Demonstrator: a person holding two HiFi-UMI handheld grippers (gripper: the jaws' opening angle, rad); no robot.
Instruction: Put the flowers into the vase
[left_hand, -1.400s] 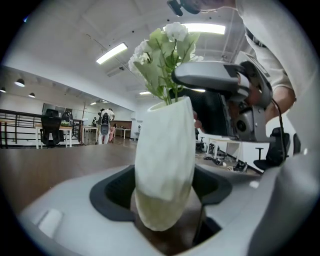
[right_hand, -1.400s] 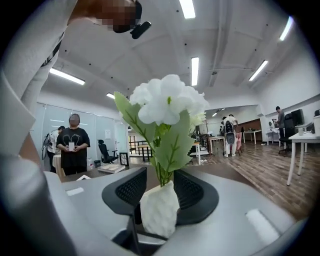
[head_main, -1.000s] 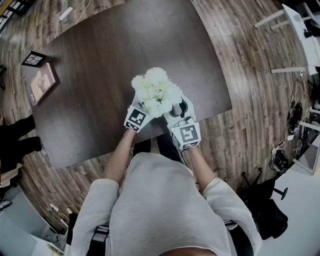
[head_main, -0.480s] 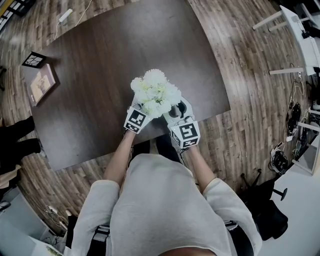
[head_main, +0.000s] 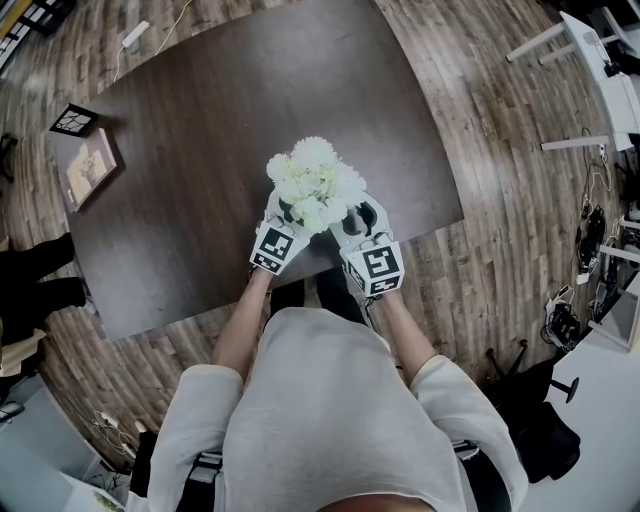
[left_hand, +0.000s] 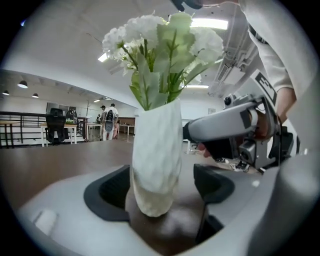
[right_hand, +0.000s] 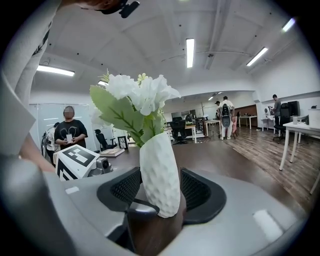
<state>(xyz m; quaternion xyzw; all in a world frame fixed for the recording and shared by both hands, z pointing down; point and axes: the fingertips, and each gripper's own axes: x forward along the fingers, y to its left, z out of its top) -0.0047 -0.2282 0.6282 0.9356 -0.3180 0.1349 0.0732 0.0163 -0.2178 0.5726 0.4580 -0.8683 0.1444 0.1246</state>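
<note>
White flowers (head_main: 313, 180) stand in a white dimpled vase (left_hand: 156, 155) on the dark table (head_main: 200, 150), close to its front edge. From above the blooms hide the vase. My left gripper (head_main: 283, 212) has the vase between its jaws, which have just been opening. A gap shows beside the right pad (left_hand: 212, 182), so nothing is pressed. My right gripper (head_main: 358, 215) comes from the other side. Both of its pads (right_hand: 125, 187) sit against the vase (right_hand: 160, 172), which stands upright with green leaves and flowers (right_hand: 135, 97) above.
A tan book (head_main: 88, 165) and a small black frame (head_main: 73, 121) lie at the table's left end. A white power strip (head_main: 133, 33) lies on the wood floor behind. White desks (head_main: 600, 60) stand at the right. People stand in the background of both gripper views.
The left gripper's jaws stand a little wider round the vase than before. The vase, the flowers and the right gripper have hardly shifted.
</note>
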